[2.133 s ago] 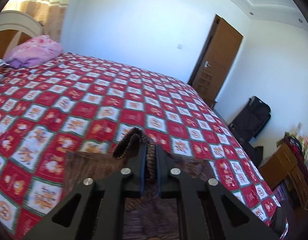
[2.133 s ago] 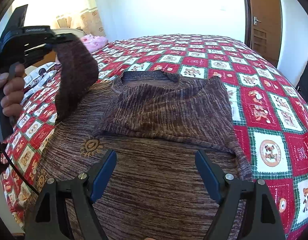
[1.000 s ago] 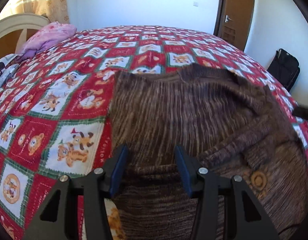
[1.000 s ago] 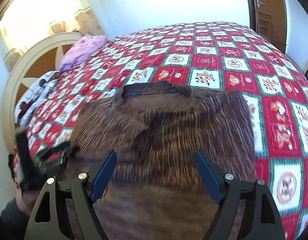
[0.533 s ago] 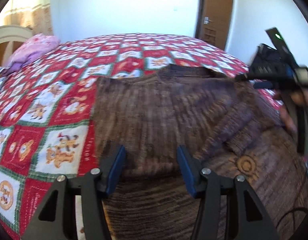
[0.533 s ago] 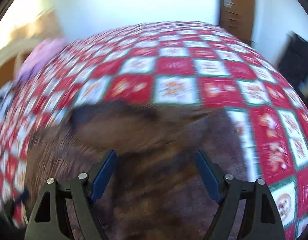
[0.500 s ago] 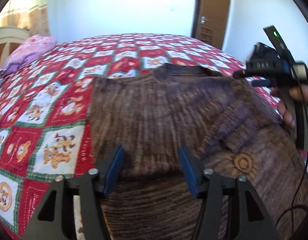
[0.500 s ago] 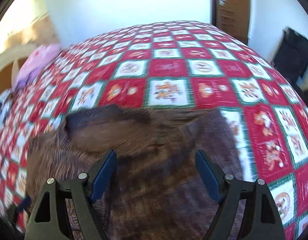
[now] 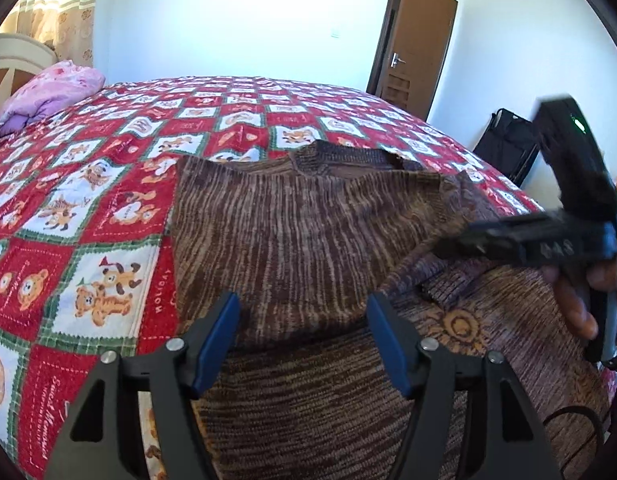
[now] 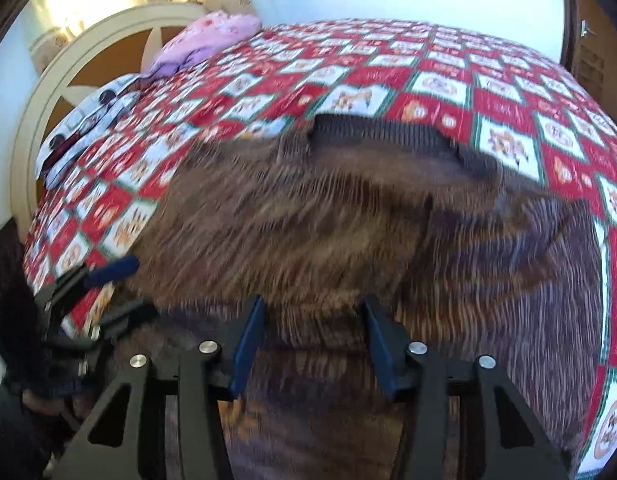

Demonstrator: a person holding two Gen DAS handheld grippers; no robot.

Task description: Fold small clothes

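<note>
On the bed (image 9: 120, 184), toward its near edge, a brown striped knit sweater (image 9: 300, 232) is spread flat, collar away from the cameras, both sleeves already folded in across the chest. At the left, the left hand-held gripper (image 9: 302, 340) is held over the lower left part of the body panel; its jaws have just been opening, stand apart and clamp nothing, so a risk is judged that the loose left sleeve is dragged off its fold if the pads catch the knit. At the right, the right hand-held gripper (image 10: 312, 340) hangs over the middle of the sweater, its jaws just closing but not yet pressed on cloth; if only the top layer is pinched, the folded sleeves could be pulled askew. The fabric looks thick, soft and ribbed, with a darker collar band (image 9: 344, 158) and a small sun motif (image 9: 456, 322).
</note>
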